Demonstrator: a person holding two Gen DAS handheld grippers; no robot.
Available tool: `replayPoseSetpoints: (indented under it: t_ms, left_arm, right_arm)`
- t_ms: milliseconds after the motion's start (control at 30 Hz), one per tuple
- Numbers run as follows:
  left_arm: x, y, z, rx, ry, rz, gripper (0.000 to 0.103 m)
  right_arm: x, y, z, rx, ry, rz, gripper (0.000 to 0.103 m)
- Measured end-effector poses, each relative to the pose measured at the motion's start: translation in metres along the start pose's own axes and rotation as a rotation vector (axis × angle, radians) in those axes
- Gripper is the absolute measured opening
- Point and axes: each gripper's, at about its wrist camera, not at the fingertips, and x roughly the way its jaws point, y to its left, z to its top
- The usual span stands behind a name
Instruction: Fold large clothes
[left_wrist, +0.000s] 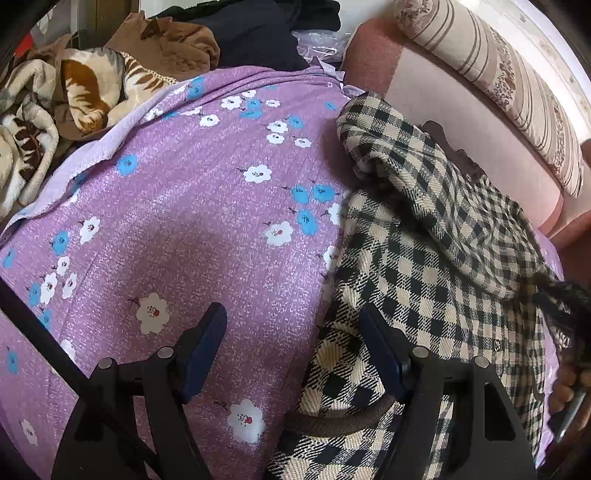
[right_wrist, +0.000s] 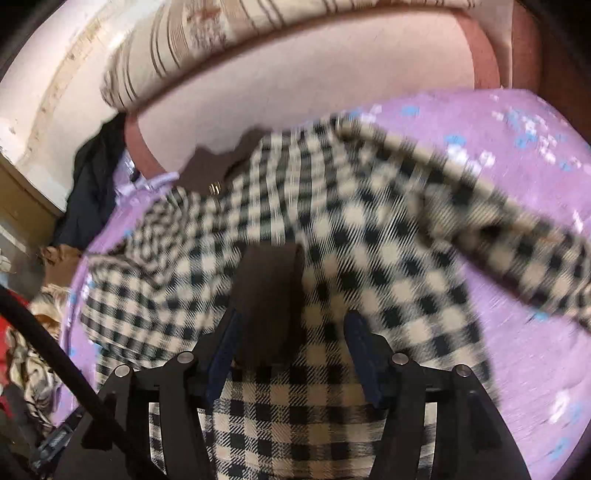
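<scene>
A black-and-cream checked coat (left_wrist: 424, 236) lies bunched on a purple flowered bedsheet (left_wrist: 192, 206), along its right side in the left wrist view. My left gripper (left_wrist: 293, 317) is open over the sheet at the coat's left edge, its right finger resting by the cloth and a brown cord. In the right wrist view the coat (right_wrist: 351, 229) is blurred and spreads across the sheet (right_wrist: 517, 147). My right gripper (right_wrist: 290, 325) is open, with the coat's fabric and a dark brown trim piece (right_wrist: 269, 295) between its jaws.
A pink headboard (left_wrist: 461, 122) with a striped pillow (left_wrist: 517, 74) runs along the far side. Brown patterned blankets (left_wrist: 74, 96) and dark clothes (left_wrist: 258, 33) are heaped at the far left. A hand (left_wrist: 569, 391) shows at the right edge.
</scene>
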Motion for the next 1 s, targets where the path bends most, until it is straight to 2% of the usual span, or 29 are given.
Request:
replayPoseSetpoints:
  t_ms: [67, 100, 133, 167, 200, 267, 433, 500, 567, 633, 667, 700, 767, 867, 933, 1000]
  left_arm:
    - [-0.001, -0.001, 0.0, 0.007, -0.004, -0.001, 0.073]
    - [-0.002, -0.002, 0.001, 0.012, -0.006, -0.001, 0.073]
    - [-0.002, -0.001, 0.001, 0.015, -0.009, 0.002, 0.073]
    - [-0.003, -0.001, 0.002, 0.019, -0.014, 0.006, 0.073]
    - [-0.004, -0.001, 0.002, 0.02, -0.017, 0.007, 0.073]
    - [-0.005, 0.0, 0.004, 0.014, -0.02, 0.003, 0.073]
    - [-0.005, 0.005, 0.006, 0.003, -0.02, 0.003, 0.073]
    - [-0.002, 0.005, 0.005, 0.006, -0.011, 0.009, 0.073]
    - [0.002, 0.006, 0.005, 0.009, 0.001, 0.015, 0.073]
    - [0.004, 0.006, 0.005, 0.01, 0.007, 0.019, 0.073]
    - [0.004, 0.006, 0.005, 0.007, 0.007, 0.019, 0.073]
    - [0.003, 0.007, 0.005, 0.004, 0.006, 0.018, 0.073]
    - [0.002, 0.008, 0.004, -0.002, 0.004, 0.02, 0.073]
    - [-0.001, 0.011, 0.003, -0.014, -0.001, 0.025, 0.073]
    - [-0.002, 0.012, 0.002, -0.023, 0.007, 0.032, 0.073]
    - [-0.002, 0.016, 0.0, -0.032, 0.015, 0.035, 0.073]
  right_arm:
    - [0.014, 0.009, -0.003, -0.008, 0.008, -0.026, 0.061]
    - [0.019, 0.014, -0.003, -0.011, 0.012, -0.021, 0.055]
    - [0.023, 0.023, -0.003, -0.03, 0.026, 0.007, 0.021]
    - [0.025, 0.028, -0.001, -0.047, 0.044, 0.015, 0.005]
    - [0.023, 0.035, 0.001, -0.068, 0.041, 0.007, 0.005]
    - [0.017, 0.039, 0.011, -0.127, -0.004, -0.066, 0.005]
    - [0.01, 0.015, 0.042, -0.127, -0.072, -0.244, 0.004]
    - [0.018, 0.007, 0.05, -0.148, -0.064, -0.338, 0.005]
    - [0.027, 0.003, 0.051, -0.179, -0.041, -0.419, 0.005]
    - [0.025, 0.001, 0.045, -0.209, -0.054, -0.471, 0.005]
    - [0.016, -0.003, 0.042, -0.207, -0.069, -0.474, 0.01]
    - [0.006, -0.006, 0.038, -0.189, -0.099, -0.463, 0.013]
    - [-0.016, -0.008, 0.035, -0.136, -0.149, -0.392, 0.032]
    - [-0.039, 0.009, 0.039, -0.08, -0.189, -0.213, 0.032]
    - [-0.039, 0.039, 0.043, -0.091, -0.161, -0.067, 0.032]
    - [-0.03, 0.071, 0.044, -0.122, -0.117, 0.039, 0.032]
